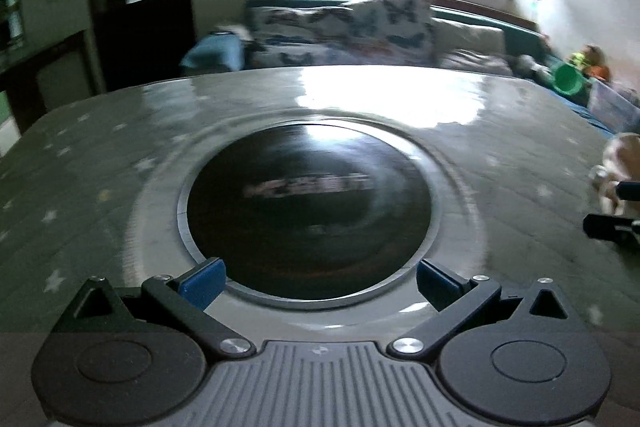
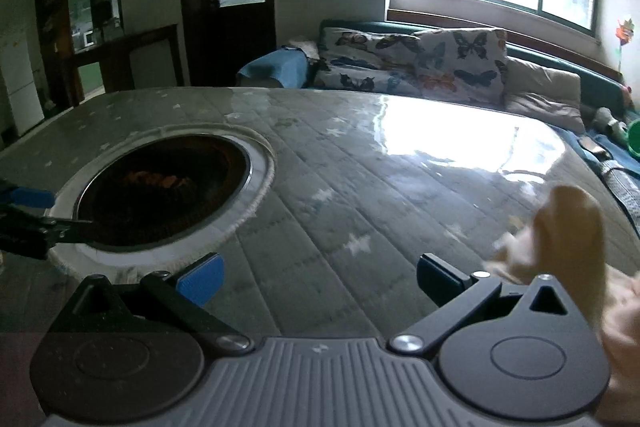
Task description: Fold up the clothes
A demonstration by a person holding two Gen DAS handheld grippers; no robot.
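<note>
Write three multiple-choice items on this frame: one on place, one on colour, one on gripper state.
1. Where is the pale peach crumpled garment?
A. at the table's right edge
B. inside the round dark opening
C. on the sofa

2. What colour are the finger pads?
A. red
B. blue
C. white

3. How does the right hand-held gripper stand?
A. shut on cloth
B. shut, holding nothing
C. open

Answers: 1 A, it lies right of the gripper on the grey star-print quilted table cover. 2 B, both pads show blue. 3 C, a wide gap separates the fingers.
</note>
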